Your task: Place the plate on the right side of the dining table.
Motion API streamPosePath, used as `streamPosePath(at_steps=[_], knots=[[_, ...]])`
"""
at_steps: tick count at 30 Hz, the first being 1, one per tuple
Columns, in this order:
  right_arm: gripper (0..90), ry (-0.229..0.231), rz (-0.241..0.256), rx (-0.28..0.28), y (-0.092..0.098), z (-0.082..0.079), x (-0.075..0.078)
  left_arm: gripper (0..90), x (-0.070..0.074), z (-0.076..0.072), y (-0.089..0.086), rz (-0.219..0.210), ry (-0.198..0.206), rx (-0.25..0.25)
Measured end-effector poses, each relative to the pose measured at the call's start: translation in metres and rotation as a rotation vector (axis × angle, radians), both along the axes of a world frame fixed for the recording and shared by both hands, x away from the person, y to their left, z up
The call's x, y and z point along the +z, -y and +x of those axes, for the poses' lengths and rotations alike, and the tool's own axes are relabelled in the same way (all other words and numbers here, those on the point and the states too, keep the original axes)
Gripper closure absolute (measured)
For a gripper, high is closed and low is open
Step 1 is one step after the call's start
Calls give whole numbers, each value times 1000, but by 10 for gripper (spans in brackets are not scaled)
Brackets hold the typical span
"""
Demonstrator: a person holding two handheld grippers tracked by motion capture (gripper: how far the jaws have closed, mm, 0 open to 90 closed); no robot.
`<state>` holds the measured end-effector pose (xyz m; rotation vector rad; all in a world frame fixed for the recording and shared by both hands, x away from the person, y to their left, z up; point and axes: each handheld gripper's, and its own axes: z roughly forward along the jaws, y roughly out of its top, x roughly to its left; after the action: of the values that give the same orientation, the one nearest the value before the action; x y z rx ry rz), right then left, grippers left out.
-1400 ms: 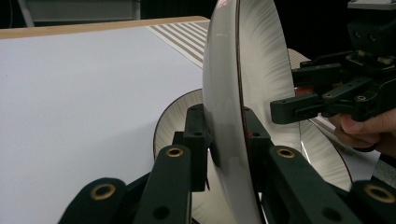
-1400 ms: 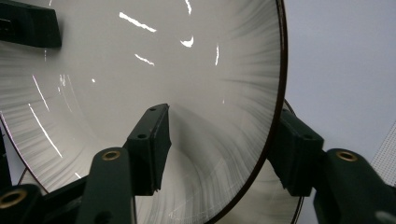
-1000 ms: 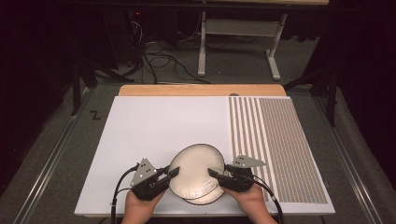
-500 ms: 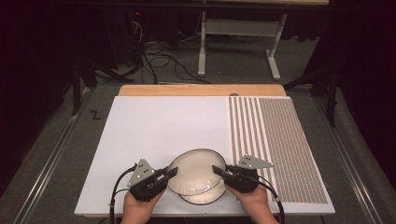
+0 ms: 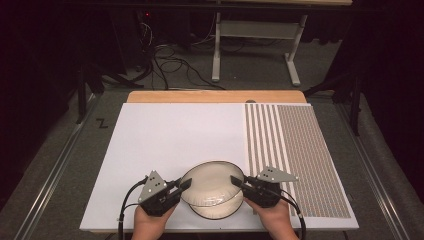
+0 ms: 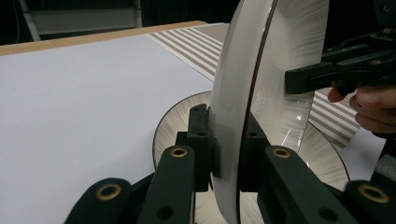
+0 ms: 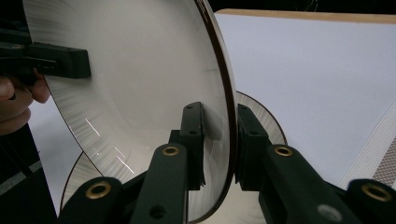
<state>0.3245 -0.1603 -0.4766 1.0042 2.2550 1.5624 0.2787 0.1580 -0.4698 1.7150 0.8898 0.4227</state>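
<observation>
Left gripper point(image 5: 184, 186) and right gripper point(image 5: 237, 182) each clamp opposite rims of the upper plate point(image 5: 212, 183), lifted and tilted just above the lower plate point(image 5: 216, 211) on the white mat point(image 5: 170, 135); striped mat point(image 5: 295, 150) right of the plates.
</observation>
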Motion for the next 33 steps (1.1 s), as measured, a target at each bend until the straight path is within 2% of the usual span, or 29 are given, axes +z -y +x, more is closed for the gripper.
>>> streamPosePath(at_steps=[5, 16, 28, 33], knots=[[798, 22, 8, -9, 5, -3, 6, 795, 1, 1, 3, -24, -1, 3], [812, 63, 18, -23, 23, -5, 18, 790, 8, 7, 19, -48, 9, -13], [815, 101, 25, -61, 46, 0, 35, 784, 24, 24, 43, -54, 23, -32], [815, 109, 20, -79, 58, 4, 39, 782, 25, 33, 55, -62, 14, -40]])
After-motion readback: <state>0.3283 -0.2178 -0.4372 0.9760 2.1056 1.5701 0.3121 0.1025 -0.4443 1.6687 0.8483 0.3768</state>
